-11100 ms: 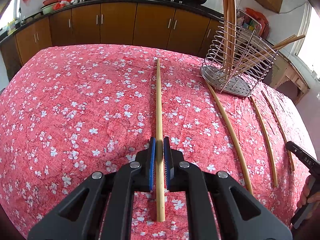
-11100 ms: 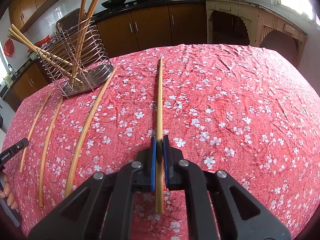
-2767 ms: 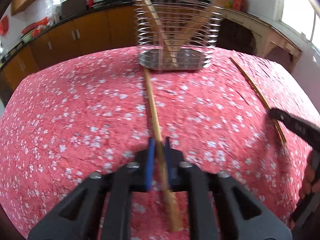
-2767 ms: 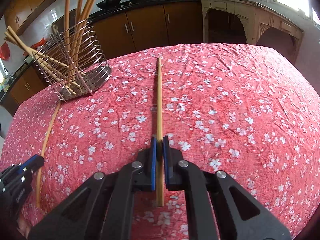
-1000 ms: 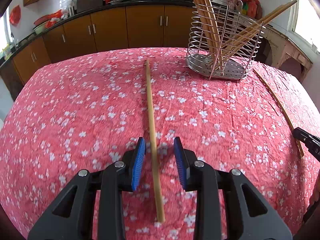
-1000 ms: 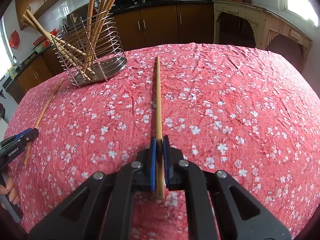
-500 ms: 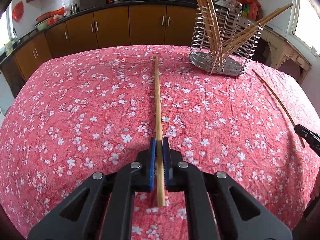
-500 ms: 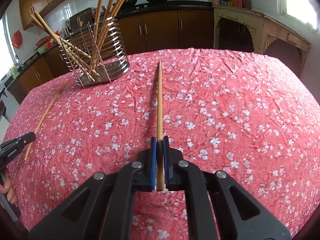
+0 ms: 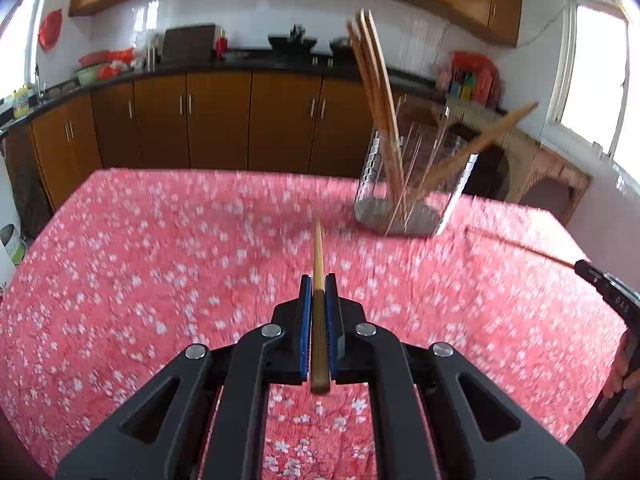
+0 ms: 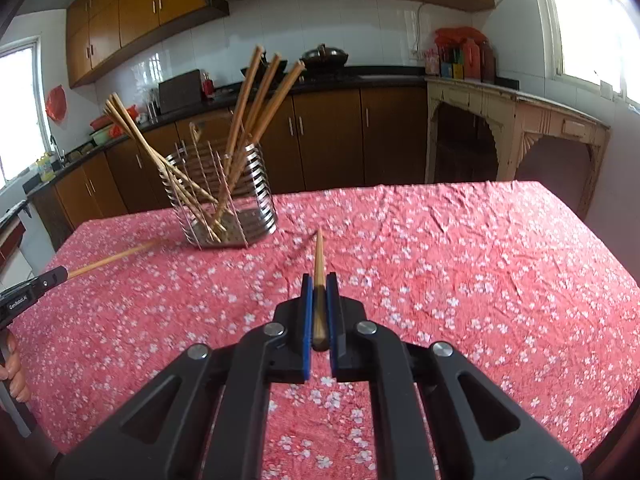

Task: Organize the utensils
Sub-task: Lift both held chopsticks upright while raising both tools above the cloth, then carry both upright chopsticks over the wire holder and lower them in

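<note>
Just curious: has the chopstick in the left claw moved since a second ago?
Yes. The chopstick has lifted off the tablecloth in the left claw, its tip now nearer the rack.

Left gripper: jaws clamped tight on a chopstick, blue pads pressing both sides, stick running straight forward out of the fingertips, butt end poking back behind the pads. Gripper pitched down toward the table, lifted clear above the red flowered tablecloth.

Right gripper: same pose, jaws closed on its own chopstick, tip forward, raised off the tablecloth, angled down.

In the right wrist view the left gripper's black finger and fingertips of the person's hand sit at the tablecloth's left edge.
</note>
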Demonstrator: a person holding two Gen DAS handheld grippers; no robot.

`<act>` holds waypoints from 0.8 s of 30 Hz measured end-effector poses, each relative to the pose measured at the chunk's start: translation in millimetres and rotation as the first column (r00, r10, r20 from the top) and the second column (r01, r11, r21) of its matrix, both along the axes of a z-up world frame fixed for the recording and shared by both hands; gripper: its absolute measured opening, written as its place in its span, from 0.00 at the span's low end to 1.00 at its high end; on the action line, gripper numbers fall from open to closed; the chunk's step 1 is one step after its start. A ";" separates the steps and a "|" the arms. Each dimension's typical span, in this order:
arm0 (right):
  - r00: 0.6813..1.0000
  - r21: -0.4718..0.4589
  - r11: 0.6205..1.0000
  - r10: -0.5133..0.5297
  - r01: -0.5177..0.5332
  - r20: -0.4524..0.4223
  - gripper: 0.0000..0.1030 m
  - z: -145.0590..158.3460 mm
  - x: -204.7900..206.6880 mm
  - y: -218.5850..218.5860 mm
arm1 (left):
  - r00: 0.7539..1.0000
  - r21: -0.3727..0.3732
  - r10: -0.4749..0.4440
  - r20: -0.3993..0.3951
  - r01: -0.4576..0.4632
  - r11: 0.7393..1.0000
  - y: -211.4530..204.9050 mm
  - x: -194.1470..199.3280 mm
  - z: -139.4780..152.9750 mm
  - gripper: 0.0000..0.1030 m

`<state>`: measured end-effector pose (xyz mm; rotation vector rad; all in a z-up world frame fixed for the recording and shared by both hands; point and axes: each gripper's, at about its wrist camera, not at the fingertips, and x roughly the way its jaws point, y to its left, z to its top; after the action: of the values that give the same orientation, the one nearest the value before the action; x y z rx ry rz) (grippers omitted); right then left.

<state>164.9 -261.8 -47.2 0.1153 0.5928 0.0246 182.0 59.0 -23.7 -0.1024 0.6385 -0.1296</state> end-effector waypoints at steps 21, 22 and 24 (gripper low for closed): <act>0.980 0.049 0.998 0.037 -0.048 0.196 0.07 71.5 -0.9 1.8 | 0.979 -0.058 0.007 0.204 0.005 0.998 6.3 -0.6 69.1 0.06; 0.979 0.052 0.998 0.036 -0.047 0.201 0.07 74.6 0.5 1.1 | 0.978 -0.056 0.008 0.210 0.004 0.998 5.8 1.5 71.8 0.06; 0.978 0.058 0.997 0.035 -0.047 0.206 0.07 79.2 4.7 -0.1 | 0.976 -0.057 0.008 0.218 0.005 0.998 5.1 4.9 76.3 0.06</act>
<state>169.6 -261.9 32.0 0.1594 0.3879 0.0941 186.9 64.2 52.6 -0.1420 0.4154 -0.1557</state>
